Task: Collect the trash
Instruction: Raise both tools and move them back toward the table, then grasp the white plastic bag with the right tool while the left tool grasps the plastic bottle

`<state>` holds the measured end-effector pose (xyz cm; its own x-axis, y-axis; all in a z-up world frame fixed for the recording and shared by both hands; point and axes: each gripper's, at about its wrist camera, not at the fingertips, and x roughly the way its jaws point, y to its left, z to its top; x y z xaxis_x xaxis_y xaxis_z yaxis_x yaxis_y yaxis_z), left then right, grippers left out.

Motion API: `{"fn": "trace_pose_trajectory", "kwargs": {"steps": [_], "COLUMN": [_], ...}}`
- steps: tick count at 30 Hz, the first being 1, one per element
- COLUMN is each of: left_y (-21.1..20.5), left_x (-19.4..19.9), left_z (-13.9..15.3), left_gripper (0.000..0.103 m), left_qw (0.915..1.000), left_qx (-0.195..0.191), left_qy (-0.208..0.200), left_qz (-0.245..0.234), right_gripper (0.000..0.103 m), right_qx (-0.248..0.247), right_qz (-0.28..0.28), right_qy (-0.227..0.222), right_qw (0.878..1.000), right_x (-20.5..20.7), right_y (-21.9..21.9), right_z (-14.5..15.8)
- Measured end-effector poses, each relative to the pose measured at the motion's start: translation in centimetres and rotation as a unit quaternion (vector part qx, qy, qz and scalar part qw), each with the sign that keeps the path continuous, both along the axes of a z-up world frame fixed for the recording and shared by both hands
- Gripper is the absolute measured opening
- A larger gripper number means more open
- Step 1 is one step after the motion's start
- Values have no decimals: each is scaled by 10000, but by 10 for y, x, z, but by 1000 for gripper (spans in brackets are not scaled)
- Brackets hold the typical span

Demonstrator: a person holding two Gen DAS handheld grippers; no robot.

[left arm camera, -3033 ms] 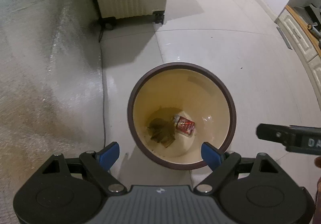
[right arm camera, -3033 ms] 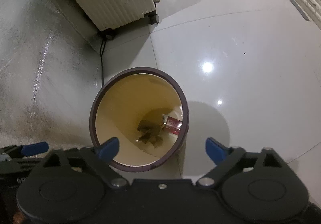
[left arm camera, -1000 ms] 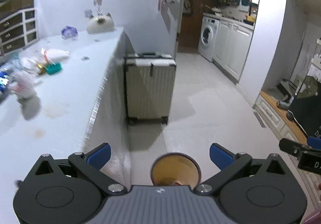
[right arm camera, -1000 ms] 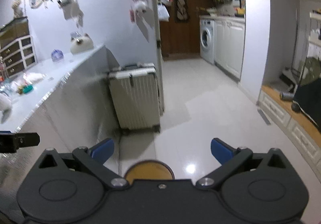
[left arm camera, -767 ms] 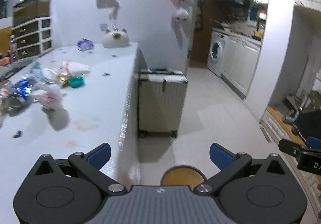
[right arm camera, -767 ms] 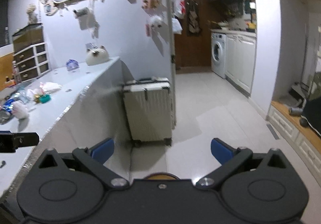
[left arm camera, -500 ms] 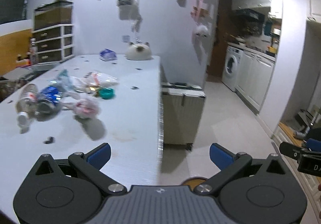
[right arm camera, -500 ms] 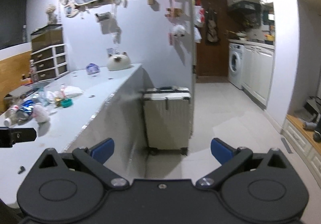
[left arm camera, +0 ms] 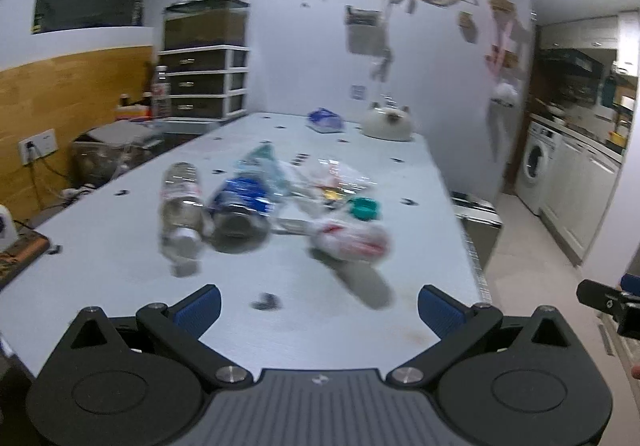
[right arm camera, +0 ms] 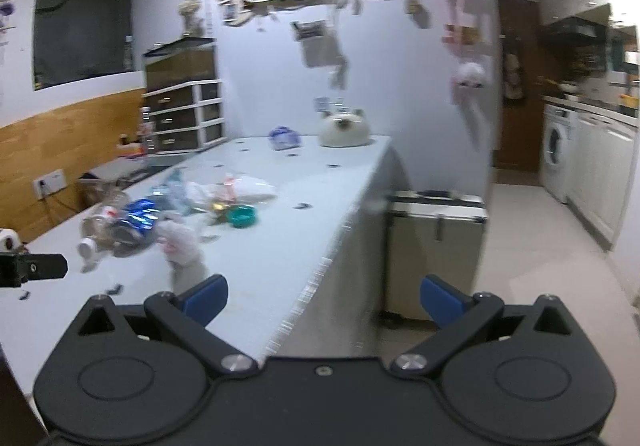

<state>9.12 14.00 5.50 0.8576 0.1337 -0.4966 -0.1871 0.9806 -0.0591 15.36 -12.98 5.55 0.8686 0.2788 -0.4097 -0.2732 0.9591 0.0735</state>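
From the left wrist: left claw (left arm camera: 318,306) spread wide and empty above the desk (left arm camera: 120,246), with a clear plastic bottle (left arm camera: 181,206), crushed blue can (left arm camera: 244,206), crumpled white wrapper (left arm camera: 350,240) and teal lid (left arm camera: 364,208) all uncollected. From the right wrist: right claw (right arm camera: 322,300) likewise apart and empty, pointed past the desk edge toward a pale suitcase (right arm camera: 436,246); most of the gathering seemingly left.

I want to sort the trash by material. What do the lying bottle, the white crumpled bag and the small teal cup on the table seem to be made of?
The bottle looks like clear glossy plastic: you see through it, and it has a white cap. The crumpled bag seems thin plastic film, white with red print, wrinkled. The teal cup is probably opaque plastic; blur leaves its finish uncertain.
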Motion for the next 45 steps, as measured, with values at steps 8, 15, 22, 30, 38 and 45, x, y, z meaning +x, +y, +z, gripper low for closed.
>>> {"fn": "trace_pose_trajectory", "kwargs": {"steps": [8,15,22,30,38,45], "left_y": [76,125,155,173,190,201], "left_x": [11,26,56,105,170,209], "left_z": [3,-1,-5,-3,-18,-31], "left_gripper": [103,103,103,103,103,97], "left_qw": [9969,9951,9949,9937,9893,9831], "left_qx": [263,307,64,-43,-145,-390], "left_qy": [37,-3,-63,149,573,804], "left_qz": [742,943,1002,1114,1333,1600], "right_gripper": [103,95,81,65,44,43], "right_qx": [-98,-19,-187,-219,-54,-97], "right_qz": [653,1304,1660,1856,1725,1623], "right_qy": [195,375,883,1426,1617,1555], "right_qw": [9976,9908,9820,9720,9716,9744], "right_x": [47,98,160,192,197,189], "right_y": [79,136,188,214,211,209], "right_z": [7,8,-17,-48,-58,-58]}}
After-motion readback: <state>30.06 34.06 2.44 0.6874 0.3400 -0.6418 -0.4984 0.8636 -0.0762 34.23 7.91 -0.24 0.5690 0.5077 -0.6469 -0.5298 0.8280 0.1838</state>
